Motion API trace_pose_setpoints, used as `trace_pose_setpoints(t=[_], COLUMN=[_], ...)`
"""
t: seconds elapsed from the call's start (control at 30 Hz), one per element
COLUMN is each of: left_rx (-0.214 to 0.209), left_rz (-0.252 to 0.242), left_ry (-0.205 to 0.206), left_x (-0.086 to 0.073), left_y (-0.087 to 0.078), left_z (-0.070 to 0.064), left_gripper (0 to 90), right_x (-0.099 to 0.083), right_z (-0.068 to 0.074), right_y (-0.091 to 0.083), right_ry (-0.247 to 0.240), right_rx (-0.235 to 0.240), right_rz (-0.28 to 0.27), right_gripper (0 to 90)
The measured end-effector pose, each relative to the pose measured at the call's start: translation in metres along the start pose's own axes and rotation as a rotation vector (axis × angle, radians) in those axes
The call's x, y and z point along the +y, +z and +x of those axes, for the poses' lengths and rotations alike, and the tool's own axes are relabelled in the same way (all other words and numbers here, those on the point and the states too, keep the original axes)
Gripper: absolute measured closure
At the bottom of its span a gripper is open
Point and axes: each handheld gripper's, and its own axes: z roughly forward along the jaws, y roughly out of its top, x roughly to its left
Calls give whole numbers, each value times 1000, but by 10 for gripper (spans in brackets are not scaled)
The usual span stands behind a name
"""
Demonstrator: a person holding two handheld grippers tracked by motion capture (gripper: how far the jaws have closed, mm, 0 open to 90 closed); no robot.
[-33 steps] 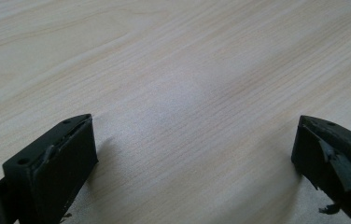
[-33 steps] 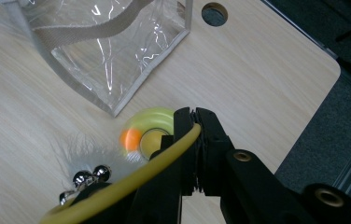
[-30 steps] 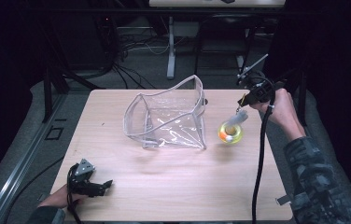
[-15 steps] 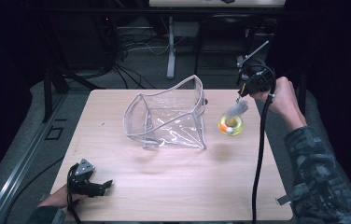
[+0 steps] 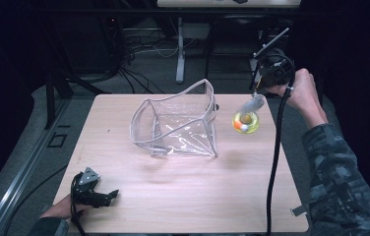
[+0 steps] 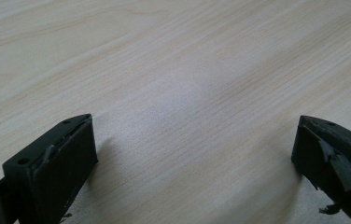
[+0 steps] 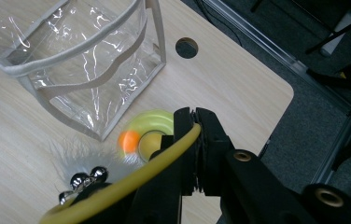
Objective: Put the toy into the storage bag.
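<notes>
A yellow-green ring toy (image 5: 245,122) with a feather and small bells is held pinched by its thin yellow loop in the closed right gripper (image 7: 196,122), lifted just right of the clear plastic pouch (image 5: 178,123), probably so it can be dropped inside. The left gripper (image 6: 190,154) is rested open and empty, well in front of the pouch, out of the way.

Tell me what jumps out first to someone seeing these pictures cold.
The bright yellow-green ring toy, with an orange ball, white feathers and small bells, hangs above the table's far right part, its yellow wand clamped in the right gripper. Left of it stands a clear plastic bag, mouth open. The left gripper rests open at the near left corner.
</notes>
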Motion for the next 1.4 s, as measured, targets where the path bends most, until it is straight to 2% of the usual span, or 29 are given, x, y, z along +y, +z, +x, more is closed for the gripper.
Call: trace_pose_setpoints(t=[0.57,1.4], left_rx=[1,1], left_rz=[-2,-2], left_ry=[-1,-1], left_x=[0,0], left_y=[0,0], left_z=[0,0], left_gripper=[0,1], right_x=[17,52], right_z=[-7,3], right_y=[-16,-49], right_ry=[5,-26], right_rx=[-6,-37], right_rz=[-14,-61], right_gripper=[880,880])
